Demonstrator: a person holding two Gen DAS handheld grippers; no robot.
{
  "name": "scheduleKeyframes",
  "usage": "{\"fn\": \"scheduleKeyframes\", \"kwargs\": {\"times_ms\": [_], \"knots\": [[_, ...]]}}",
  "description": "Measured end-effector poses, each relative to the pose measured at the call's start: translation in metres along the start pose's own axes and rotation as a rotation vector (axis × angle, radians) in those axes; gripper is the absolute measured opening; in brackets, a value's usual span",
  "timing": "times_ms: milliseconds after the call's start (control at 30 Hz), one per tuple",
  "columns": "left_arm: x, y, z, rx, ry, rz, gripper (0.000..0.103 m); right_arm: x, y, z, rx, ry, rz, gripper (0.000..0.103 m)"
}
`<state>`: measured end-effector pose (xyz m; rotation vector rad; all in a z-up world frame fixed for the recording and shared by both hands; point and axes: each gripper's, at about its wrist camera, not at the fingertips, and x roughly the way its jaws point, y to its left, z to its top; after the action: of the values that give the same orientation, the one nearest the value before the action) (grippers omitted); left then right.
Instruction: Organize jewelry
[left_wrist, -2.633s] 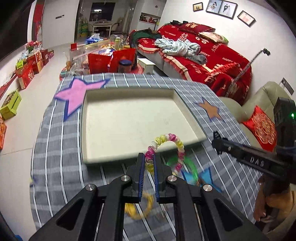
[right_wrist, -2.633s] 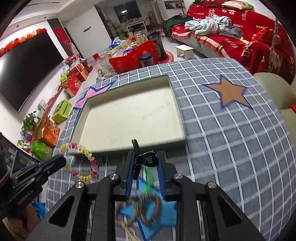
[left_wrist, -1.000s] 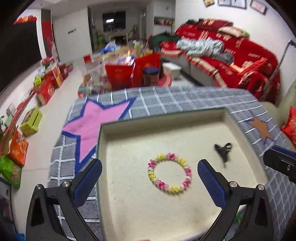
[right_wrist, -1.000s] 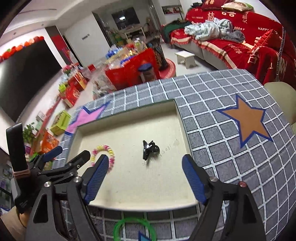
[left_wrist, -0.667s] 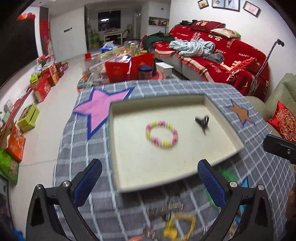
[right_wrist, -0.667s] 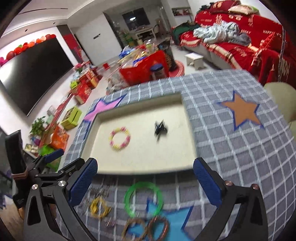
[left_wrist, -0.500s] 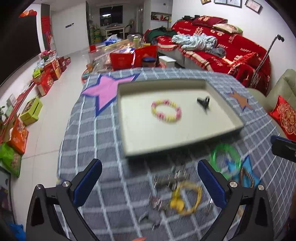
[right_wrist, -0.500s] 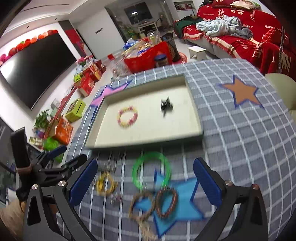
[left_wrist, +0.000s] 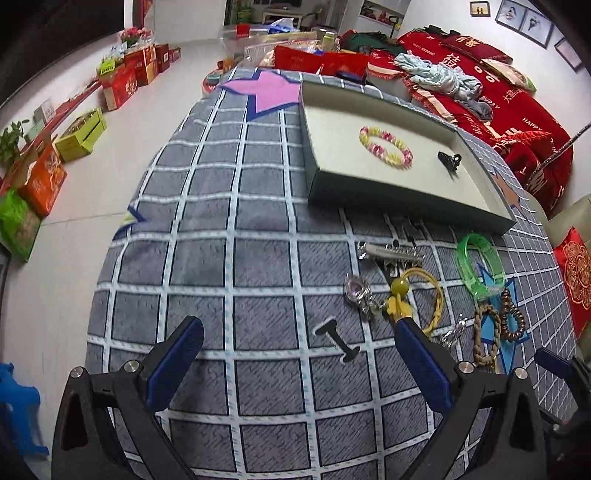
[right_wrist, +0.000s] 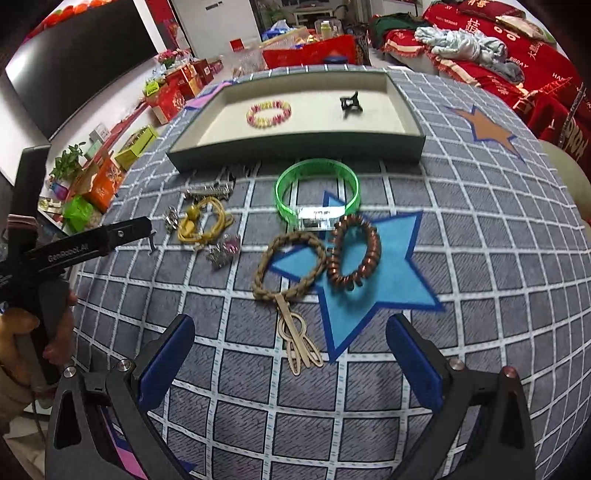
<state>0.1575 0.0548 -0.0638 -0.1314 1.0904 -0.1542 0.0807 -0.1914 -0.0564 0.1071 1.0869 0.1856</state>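
Over checked cloth (right_wrist: 480, 258), both the left claw (left_wrist: 295, 354) and right claw (right_wrist: 291, 347) hang spread wide, gripping nothing.

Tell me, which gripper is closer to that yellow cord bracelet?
Left. The left gripper has the yellow cord bracelet beside its right finger; the right gripper sits off by the blue star.

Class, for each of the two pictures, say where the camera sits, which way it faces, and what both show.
Left wrist: on the left hand-held gripper, facing over its open fingers at the checked cloth; the tray lies far right.
Right wrist: on the right hand-held gripper, open, facing the tray head-on; the person's left hand shows.
Shared: tray, beaded bracelet, green bangle.
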Motion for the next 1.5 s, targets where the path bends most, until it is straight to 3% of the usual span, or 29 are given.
{"fn": "scheduleKeyframes", "kwargs": {"times_ms": [167,233,567,733,867,933,1000,1067,1133,1200,1233,1333,1433,1467,1500], "knots": [[0.001,0.002,-0.008,0.009,0.013,0.01,0.103,0.008,-0.003,-0.003,0.011,0.023,-0.012,0.089],[0.004,0.001,-0.009,0.016,0.021,0.009,0.103,0.013,-0.003,-0.004,0.014,0.035,-0.012,0.075],[0.015,-0.011,-0.002,0.065,0.005,0.058,0.103,0.02,0.014,-0.003,-0.054,0.028,-0.056,0.069],[0.02,-0.02,0.001,0.09,-0.013,0.086,0.103,0.024,0.022,0.003,-0.081,0.023,-0.092,0.049],[0.019,-0.025,0.002,0.113,-0.026,0.095,0.101,0.025,0.025,0.004,-0.102,0.03,-0.103,0.047],[0.018,-0.027,0.002,0.124,-0.038,0.107,0.094,0.025,0.028,0.002,-0.119,0.033,-0.114,0.045],[0.018,-0.029,0.001,0.133,-0.041,0.107,0.093,0.024,0.03,0.002,-0.131,0.035,-0.113,0.041],[0.017,-0.031,0.002,0.14,-0.05,0.105,0.082,0.025,0.031,0.002,-0.134,0.04,-0.114,0.038],[0.017,-0.034,0.003,0.153,-0.05,0.097,0.076,0.024,0.032,0.003,-0.137,0.042,-0.115,0.028],[0.016,-0.037,0.003,0.17,-0.059,0.091,0.061,0.024,0.033,0.003,-0.138,0.043,-0.111,0.019],[0.015,-0.039,0.003,0.182,-0.063,0.085,0.047,0.024,0.033,0.003,-0.138,0.043,-0.111,0.019],[0.014,-0.041,0.002,0.195,-0.063,0.064,0.026,0.022,0.031,0.001,-0.119,0.04,-0.087,0.019],[0.011,-0.037,0.0,0.176,-0.063,0.028,0.026,0.018,0.026,-0.001,-0.091,0.034,-0.05,0.019],[0.011,-0.035,0.0,0.168,-0.061,0.016,0.018,0.015,0.025,-0.001,-0.086,0.03,-0.046,0.019],[0.01,-0.034,0.0,0.162,-0.058,0.002,0.017,0.013,0.023,-0.001,-0.081,0.026,-0.039,0.019]]}}
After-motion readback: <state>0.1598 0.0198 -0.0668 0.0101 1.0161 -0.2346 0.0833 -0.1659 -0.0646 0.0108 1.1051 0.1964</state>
